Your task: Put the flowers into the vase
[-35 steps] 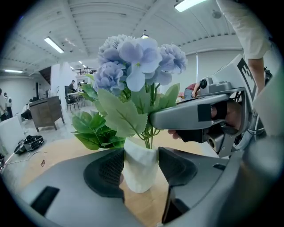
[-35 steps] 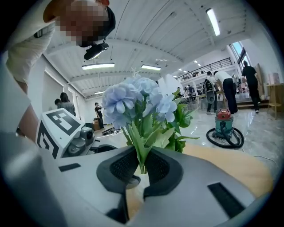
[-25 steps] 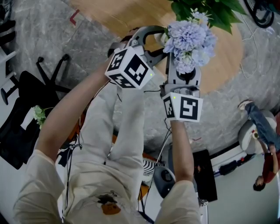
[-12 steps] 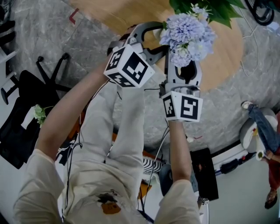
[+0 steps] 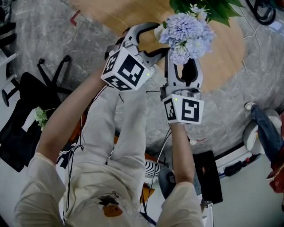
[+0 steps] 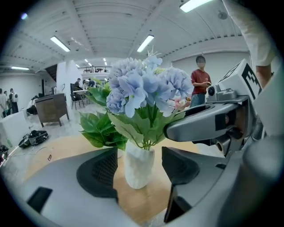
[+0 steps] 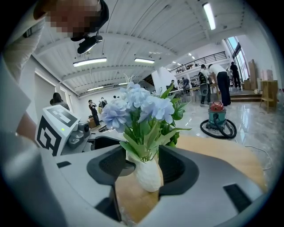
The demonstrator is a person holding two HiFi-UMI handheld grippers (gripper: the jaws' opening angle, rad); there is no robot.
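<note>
Leafy plant (image 6: 100, 131) stands behind the vase (image 7: 148, 177) on the tabletop (image 5: 102, 13); vacuum cleaner (image 7: 217, 117) is on the floor beyond. Vase, holding the flowers (image 5: 186, 35), sits near the tabletop's near edge. Left gripper (image 6: 140, 162) and right gripper (image 7: 143, 167) angle downward. Their jaws have just been opening wide, with the vase between them, ungripped.

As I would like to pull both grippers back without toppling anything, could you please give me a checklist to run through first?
1. Blue flowers seated in the white vase: ok, stems enter its mouth.
2. Vase upright on the wooden table: ok.
3. Left gripper released: ok; jaws have just been opening, vase between them with gaps either side.
4. Right gripper released: ok; jaws have just been opening, vase between them.
5. Right gripper's jaws clear of the vase wall: cannot tell; one looks very close.
</note>
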